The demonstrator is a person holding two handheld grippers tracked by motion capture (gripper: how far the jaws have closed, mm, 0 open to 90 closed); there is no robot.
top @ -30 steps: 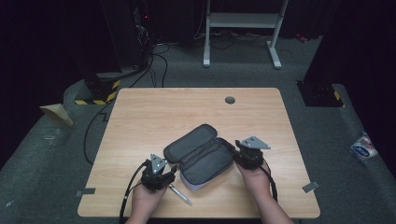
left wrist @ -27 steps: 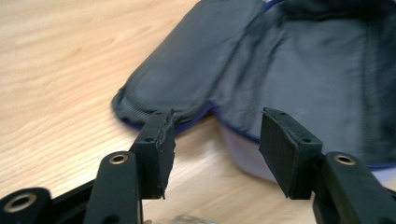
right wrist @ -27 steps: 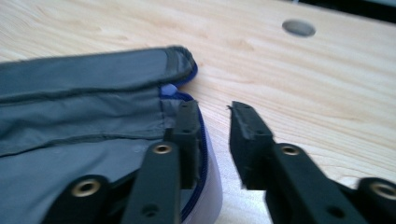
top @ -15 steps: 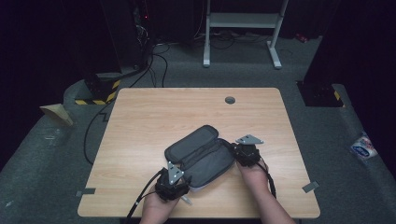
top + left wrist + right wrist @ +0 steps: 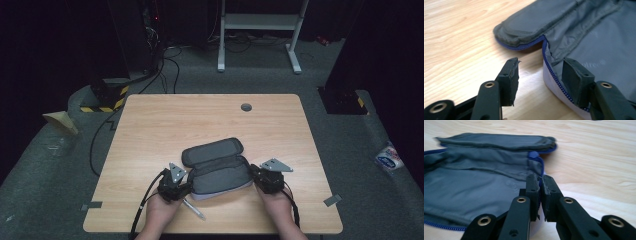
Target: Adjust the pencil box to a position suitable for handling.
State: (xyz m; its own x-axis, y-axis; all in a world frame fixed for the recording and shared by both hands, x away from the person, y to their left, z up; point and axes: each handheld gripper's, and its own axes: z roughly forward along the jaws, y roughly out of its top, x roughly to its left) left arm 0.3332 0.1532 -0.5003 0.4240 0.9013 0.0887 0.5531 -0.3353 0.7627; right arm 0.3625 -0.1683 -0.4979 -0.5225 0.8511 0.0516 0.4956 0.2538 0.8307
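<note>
Pen (image 5: 194, 209): slim, pale, lying on the table (image 5: 150, 130) at its near edge, just in front of the pouch's left end.

Left gripper (image 5: 540, 75): matte black jaws with square rubber pads, standing partly apart and having just narrowed a little. The pouch's zipped edge lies between them; one pad sits against the fabric, the other is clear of it over bare wood. Nothing pinched.

Right gripper (image 5: 539, 186): same black build with brass-coloured rivets, jaws pressed together on the pouch's edge at the zip line, at the pouch's right end.

Pouch (image 5: 217, 167): soft grey woven fabric, oblong with rounded corners, blue zip teeth along the rim, pale lining at the lower edge. The padded lid is folded back to the far side and the creased interior panel is exposed. It rests at the table's near middle, between the two grippers.

Table: light wood-grain top, rectangular, smooth.

Grommet (image 5: 246, 107): small dark round disc, beyond the pouch near the table's far edge.
</note>
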